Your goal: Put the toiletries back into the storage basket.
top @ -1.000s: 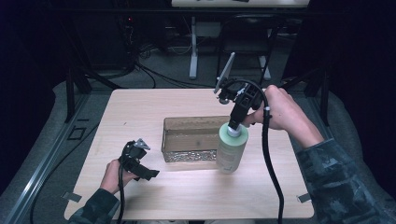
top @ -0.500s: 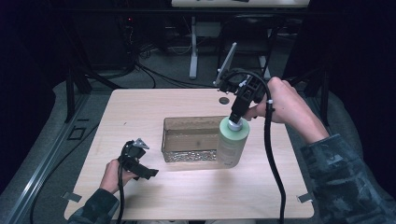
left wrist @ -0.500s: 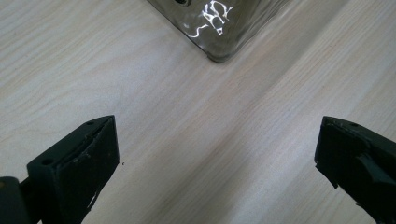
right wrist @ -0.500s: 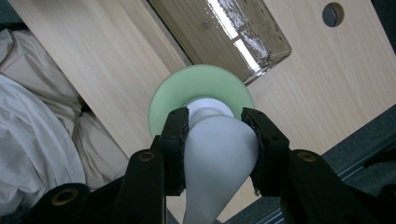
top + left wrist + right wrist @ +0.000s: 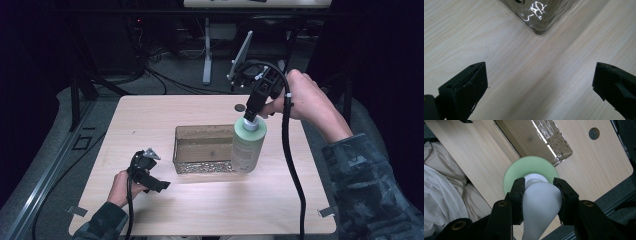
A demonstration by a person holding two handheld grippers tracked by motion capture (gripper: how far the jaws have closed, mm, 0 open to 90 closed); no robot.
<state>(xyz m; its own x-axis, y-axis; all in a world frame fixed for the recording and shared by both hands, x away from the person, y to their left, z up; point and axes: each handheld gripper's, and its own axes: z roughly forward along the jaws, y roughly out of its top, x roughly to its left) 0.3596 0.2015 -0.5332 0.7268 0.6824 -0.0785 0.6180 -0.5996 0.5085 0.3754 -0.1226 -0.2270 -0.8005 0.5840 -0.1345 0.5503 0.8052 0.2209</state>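
A pale green bottle (image 5: 247,147) with a white cap (image 5: 249,124) hangs upright at the right end of a clear rectangular container (image 5: 205,150). My right gripper (image 5: 249,119) points down from above and is shut on the cap. In the right gripper view the pads (image 5: 518,192) press both sides of the cap (image 5: 540,202), with the bottle's green shoulder (image 5: 514,173) and the container (image 5: 536,140) below. My left gripper (image 5: 157,172) rests low on the table (image 5: 200,215), left of the container, and stands open. Bare wood lies between its jaws (image 5: 539,75), the container's corner (image 5: 536,15) ahead.
A small round hole (image 5: 240,107) sits in the tabletop behind the bottle. Beyond the table's far edge are dark stands and cables (image 5: 165,80) on the floor. Light cloth (image 5: 446,192) lies below the table's edge in the right gripper view.
The right hand has risen with the bottle in its grip, so the bottle's base sits higher against the container. The left hand has stayed put.
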